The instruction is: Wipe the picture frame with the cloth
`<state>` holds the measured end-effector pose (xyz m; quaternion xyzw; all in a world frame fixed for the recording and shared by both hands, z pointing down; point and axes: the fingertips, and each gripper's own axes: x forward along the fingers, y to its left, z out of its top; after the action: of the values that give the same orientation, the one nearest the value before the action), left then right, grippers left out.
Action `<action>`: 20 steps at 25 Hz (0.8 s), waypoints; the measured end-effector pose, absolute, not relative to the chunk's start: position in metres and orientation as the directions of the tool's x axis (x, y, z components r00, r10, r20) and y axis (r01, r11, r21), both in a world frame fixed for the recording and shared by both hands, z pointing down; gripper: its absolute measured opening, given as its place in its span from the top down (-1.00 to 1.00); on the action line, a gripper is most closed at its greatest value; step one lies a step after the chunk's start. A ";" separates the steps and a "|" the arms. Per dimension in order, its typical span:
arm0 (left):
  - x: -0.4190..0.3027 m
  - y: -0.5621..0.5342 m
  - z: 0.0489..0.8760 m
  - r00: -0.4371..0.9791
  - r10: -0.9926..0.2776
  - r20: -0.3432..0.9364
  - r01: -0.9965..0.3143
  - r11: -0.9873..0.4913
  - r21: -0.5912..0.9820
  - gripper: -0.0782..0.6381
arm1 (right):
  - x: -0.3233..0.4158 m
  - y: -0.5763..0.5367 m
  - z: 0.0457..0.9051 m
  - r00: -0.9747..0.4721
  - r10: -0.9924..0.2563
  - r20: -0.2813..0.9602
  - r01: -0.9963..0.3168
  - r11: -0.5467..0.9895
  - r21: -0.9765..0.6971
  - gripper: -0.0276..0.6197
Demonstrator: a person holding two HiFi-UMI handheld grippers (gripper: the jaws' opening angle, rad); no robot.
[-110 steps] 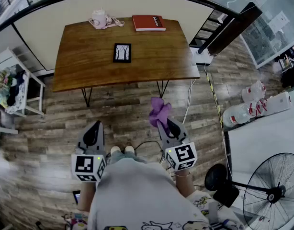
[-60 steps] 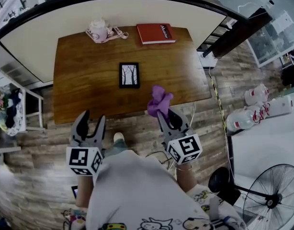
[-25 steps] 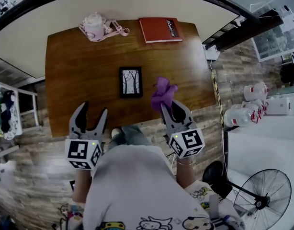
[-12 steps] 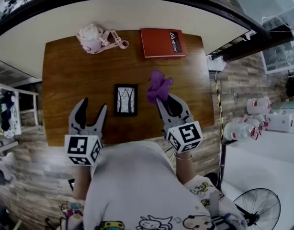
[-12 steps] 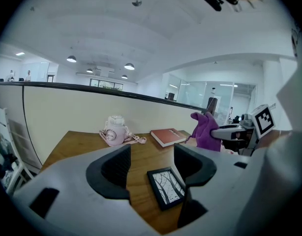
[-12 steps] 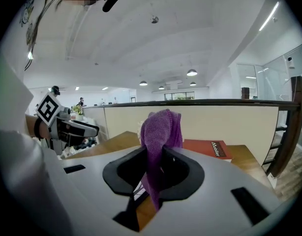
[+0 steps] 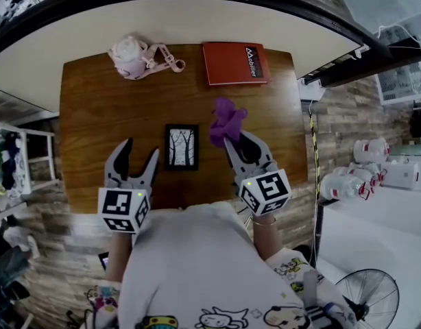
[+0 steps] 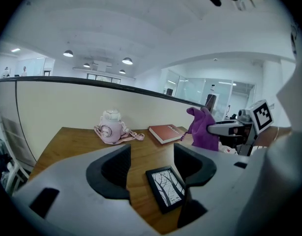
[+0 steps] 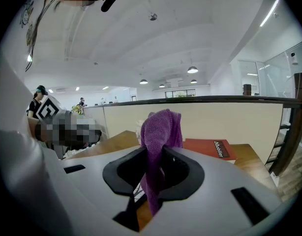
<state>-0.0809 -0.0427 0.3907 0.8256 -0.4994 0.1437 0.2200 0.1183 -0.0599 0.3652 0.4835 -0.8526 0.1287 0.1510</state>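
Picture frame (image 7: 181, 147) lies flat on the table (image 7: 94, 101) — left gripper (image 7: 140, 149) near its left, jaws wide apart and empty; right gripper (image 7: 239, 142) near its right, clamping the purple cloth (image 7: 227, 120). Best steady the frame, then wipe lightly.

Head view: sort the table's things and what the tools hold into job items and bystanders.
For the job:
picture frame
purple cloth
right tool, shut on the purple cloth
left tool, open and empty

Just lying about:
pink bottle
red book
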 end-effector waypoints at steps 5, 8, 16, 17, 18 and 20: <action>-0.080 -0.048 0.403 0.498 -0.723 0.479 -0.867 -0.439 0.238 0.08 | 0.110 -0.065 0.369 -0.473 -0.789 0.391 -0.872 0.484 -0.077 0.72; -0.078 -0.049 0.414 0.515 -0.698 0.497 -0.856 -0.452 0.253 0.08 | 0.103 -0.069 0.372 -0.478 -0.783 0.398 -0.868 0.491 -0.077 0.72; -0.069 -0.044 0.446 0.551 -0.626 0.551 -0.830 -0.476 0.290 0.09 | 0.090 -0.072 0.389 -0.485 -0.763 0.426 -0.864 0.493 -0.102 0.72; -0.067 -0.043 0.451 0.556 -0.614 0.560 -0.827 -0.479 0.295 0.09 | 0.088 -0.072 0.391 -0.487 -0.759 0.432 -0.863 0.493 -0.106 0.72; -0.065 -0.043 0.456 0.560 -0.602 0.569 -0.823 -0.483 0.299 0.10 | 0.087 -0.072 0.395 -0.489 -0.755 0.436 -0.862 0.494 -0.111 0.72; -0.061 -0.040 0.467 0.568 -0.576 0.588 -0.816 -0.490 0.308 0.13 | 0.083 -0.072 0.402 -0.494 -0.746 0.446 -0.859 0.497 -0.120 0.72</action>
<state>-0.0607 -0.0401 0.4673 0.8375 -0.4156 0.2086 0.2872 0.0832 -0.0718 0.4015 0.4733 -0.8482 0.1660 0.1704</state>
